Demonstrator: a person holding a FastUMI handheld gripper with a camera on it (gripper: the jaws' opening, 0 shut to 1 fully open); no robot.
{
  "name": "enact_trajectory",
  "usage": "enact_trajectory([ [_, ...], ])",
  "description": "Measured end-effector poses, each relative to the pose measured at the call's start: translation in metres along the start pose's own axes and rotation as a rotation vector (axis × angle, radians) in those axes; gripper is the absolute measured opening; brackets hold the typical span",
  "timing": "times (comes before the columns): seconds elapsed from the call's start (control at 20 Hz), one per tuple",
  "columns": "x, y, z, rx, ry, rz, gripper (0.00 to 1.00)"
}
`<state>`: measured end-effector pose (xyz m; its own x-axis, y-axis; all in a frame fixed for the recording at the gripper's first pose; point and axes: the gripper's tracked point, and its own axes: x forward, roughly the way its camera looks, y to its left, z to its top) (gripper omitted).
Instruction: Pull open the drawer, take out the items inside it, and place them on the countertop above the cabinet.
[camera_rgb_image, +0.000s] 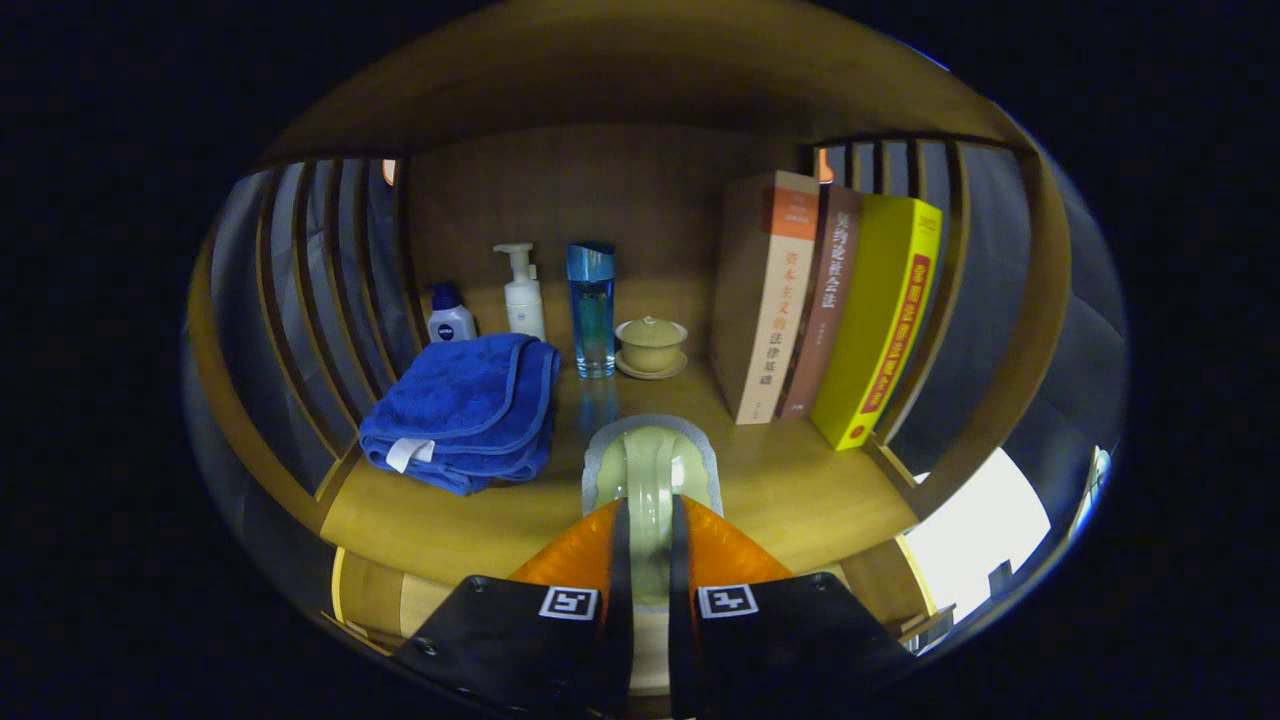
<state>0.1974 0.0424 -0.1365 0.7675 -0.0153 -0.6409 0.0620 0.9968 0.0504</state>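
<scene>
While clamped by both fingers of the hand-held gripper (650, 530), pale green soap dish (650, 465) over wooden tabletop (800, 490). Beyond: folded blue towel (465, 410), pump bottle (523, 292), blue bottle (591, 308), lidded cup (651, 345), three books (830, 315).

Dim, warm light falls from above onto the countertop (780, 480); the shelf ceiling at 12 o'clock sits in shadow. A blown-out white patch glares at 4 o'clock. Fisheye bending curves the side slats (300, 300); the centre stays sharp.

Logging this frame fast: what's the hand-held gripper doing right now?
Hand-held gripper: closed on a pale green item, holding it over the countertop.
</scene>
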Motion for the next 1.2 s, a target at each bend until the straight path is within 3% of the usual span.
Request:
enact_trajectory([
  [0.15,0.02,0.006,-0.017,0.003,0.076,0.015,0.23],
  [0.6,0.047,0.011,-0.021,-0.061,0.086,0.026,0.33],
  [0.95,0.043,0.003,-0.019,-0.066,0.076,0.006,0.75],
  [1.05,0.041,0.004,-0.019,-0.07,0.069,0.008,0.97],
  [1.2,0.037,0.006,-0.017,-0.09,0.059,0.01,0.99],
])
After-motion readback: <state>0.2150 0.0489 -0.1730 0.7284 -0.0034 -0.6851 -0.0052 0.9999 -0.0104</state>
